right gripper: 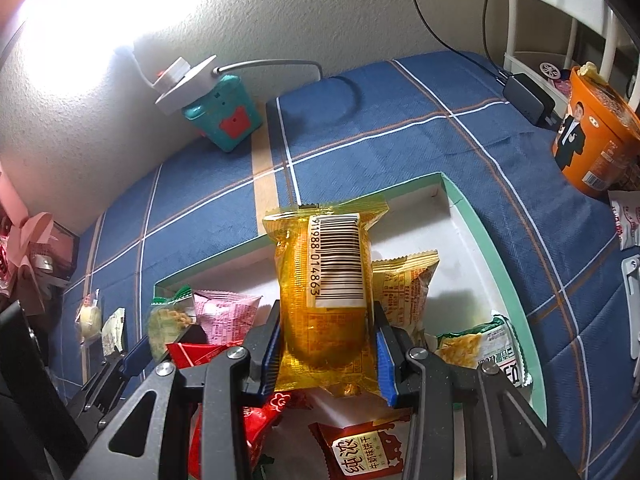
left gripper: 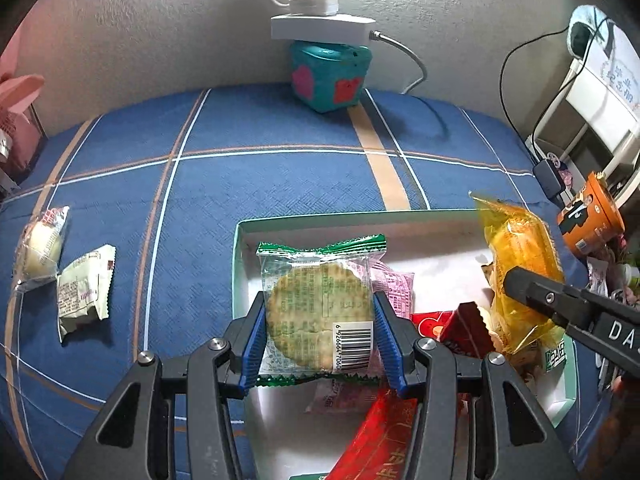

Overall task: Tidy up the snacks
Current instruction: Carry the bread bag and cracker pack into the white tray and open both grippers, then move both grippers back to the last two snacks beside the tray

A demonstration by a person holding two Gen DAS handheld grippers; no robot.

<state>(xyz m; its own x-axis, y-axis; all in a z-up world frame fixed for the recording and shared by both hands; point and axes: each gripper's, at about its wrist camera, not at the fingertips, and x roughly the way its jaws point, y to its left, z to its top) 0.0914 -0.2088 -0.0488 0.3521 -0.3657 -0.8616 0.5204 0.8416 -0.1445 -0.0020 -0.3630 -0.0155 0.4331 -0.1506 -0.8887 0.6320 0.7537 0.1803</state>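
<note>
Left wrist view: the left gripper [left gripper: 320,344] is clenched on a clear green-edged packet holding a round cracker [left gripper: 320,312], held above the near left part of the shallow white box with a mint-green rim [left gripper: 340,220]. A pink packet [left gripper: 394,288] lies in the box behind it. Left of the box, on the blue plaid cloth [left gripper: 240,184], lie two small pale packets [left gripper: 60,272].

Right wrist view: the right gripper [right gripper: 326,354] grasps a translucent orange packet with a barcode label [right gripper: 326,284], held over the middle of the box [right gripper: 480,232]. An orange noodle cup [right gripper: 596,136] stands right of the box.
</note>
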